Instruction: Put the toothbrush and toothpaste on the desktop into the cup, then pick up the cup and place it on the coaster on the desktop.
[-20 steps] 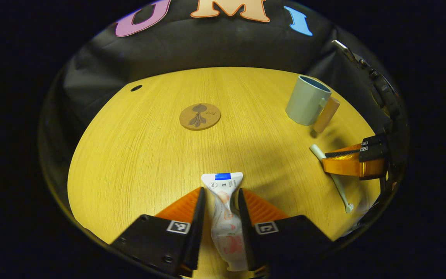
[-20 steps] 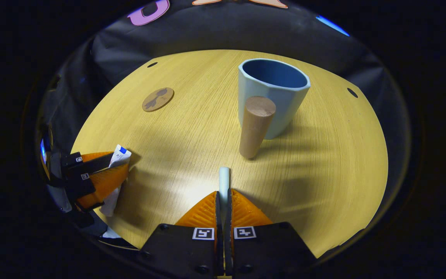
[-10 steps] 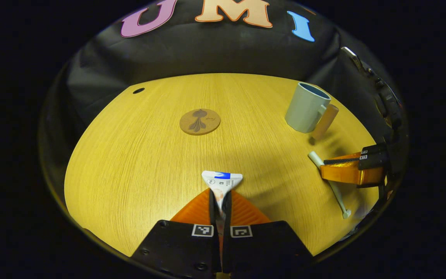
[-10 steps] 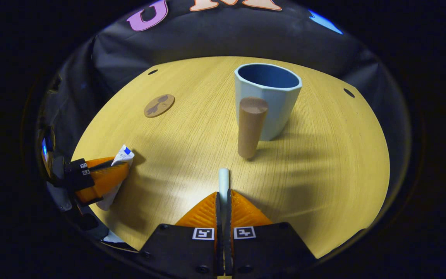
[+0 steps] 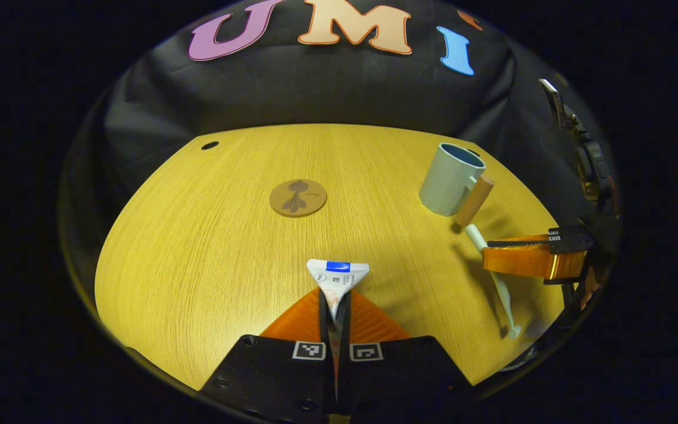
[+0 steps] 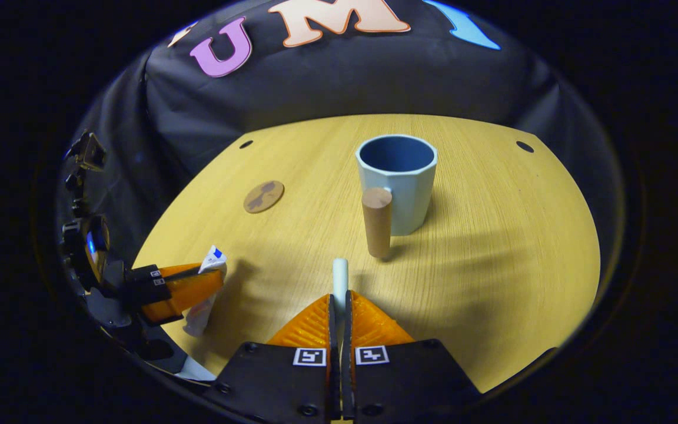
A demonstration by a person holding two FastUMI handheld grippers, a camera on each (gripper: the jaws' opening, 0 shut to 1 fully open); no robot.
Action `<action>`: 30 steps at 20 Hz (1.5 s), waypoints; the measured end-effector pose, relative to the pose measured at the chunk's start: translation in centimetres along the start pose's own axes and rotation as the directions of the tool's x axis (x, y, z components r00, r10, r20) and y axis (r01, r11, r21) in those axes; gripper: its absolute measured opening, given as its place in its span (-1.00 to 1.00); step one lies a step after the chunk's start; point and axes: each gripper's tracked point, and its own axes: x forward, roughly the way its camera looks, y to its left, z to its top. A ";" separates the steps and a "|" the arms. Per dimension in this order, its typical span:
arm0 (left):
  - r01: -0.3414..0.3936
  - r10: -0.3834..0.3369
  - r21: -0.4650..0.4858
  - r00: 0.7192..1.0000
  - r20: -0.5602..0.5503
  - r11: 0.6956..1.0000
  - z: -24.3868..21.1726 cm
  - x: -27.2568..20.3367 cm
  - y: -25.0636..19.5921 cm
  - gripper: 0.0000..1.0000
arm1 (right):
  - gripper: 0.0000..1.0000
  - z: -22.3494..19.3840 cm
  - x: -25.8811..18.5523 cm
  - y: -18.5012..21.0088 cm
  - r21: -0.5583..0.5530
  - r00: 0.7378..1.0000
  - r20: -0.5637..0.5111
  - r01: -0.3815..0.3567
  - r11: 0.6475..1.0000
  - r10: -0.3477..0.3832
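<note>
Warm overhead light brightens the table (image 5: 209,235) centre, dimming toward its edges. The cup (image 6: 401,179) casts soft shadows rightward. Fisheye distortion bends the rim; focus is sharp.

Your left gripper (image 5: 335,303) is clamped with both fingers pressed on the toothpaste tube (image 5: 337,278). Your right gripper (image 6: 339,306) is pinched tight on the toothbrush (image 6: 339,277), its handle end jutting forward past the fingertips.
</note>
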 end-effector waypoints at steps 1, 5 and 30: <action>0.004 -0.004 0.006 1.000 0.002 1.000 0.2 -0.1 -0.1 -0.99 | -0.93 0.3 -0.1 0.0 0.002 1.000 0.018 -0.005 1.000 0.005; 0.011 -0.011 -0.005 1.000 0.025 1.000 1.1 -0.8 -0.2 -0.99 | -0.92 2.5 -1.1 0.4 0.011 0.997 0.077 -0.018 1.000 0.017; -0.012 0.017 -0.020 0.965 0.260 1.000 10.7 -6.4 -0.6 -0.98 | -0.93 26.7 -1.5 -3.0 0.032 0.834 0.551 0.013 0.999 -0.028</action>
